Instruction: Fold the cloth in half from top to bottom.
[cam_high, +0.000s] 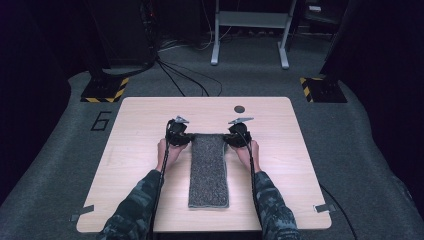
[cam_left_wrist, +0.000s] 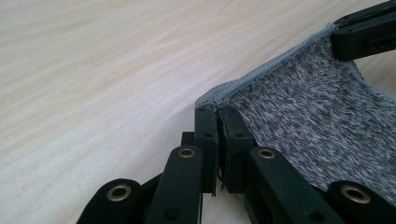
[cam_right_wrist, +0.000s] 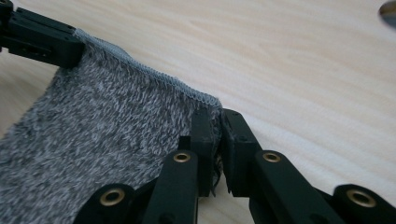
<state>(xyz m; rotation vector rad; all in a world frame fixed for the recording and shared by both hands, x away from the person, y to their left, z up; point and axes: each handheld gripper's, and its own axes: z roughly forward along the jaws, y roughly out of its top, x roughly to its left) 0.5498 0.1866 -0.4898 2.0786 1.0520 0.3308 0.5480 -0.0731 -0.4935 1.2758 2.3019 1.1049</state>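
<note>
Two tools, each clamped on a far corner of my grey towel (cam_high: 209, 170): left tool (cam_high: 178, 134) on the left corner, right tool (cam_high: 238, 134) on the right. Towel lies lengthwise mid-tabletop (cam_high: 135, 150), its near end close to the near edge.

A lab: grey carpet floor (cam_high: 45, 150) marked "6" (cam_high: 101, 121), hazard-striped stand bases (cam_high: 105, 90), trailing floor cables (cam_high: 185, 75).

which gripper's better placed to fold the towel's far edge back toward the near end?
Neither alone. The left gripper and right gripper each pinch a far corner of the grey towel, symmetrically placed, so probably both should move together.
</note>
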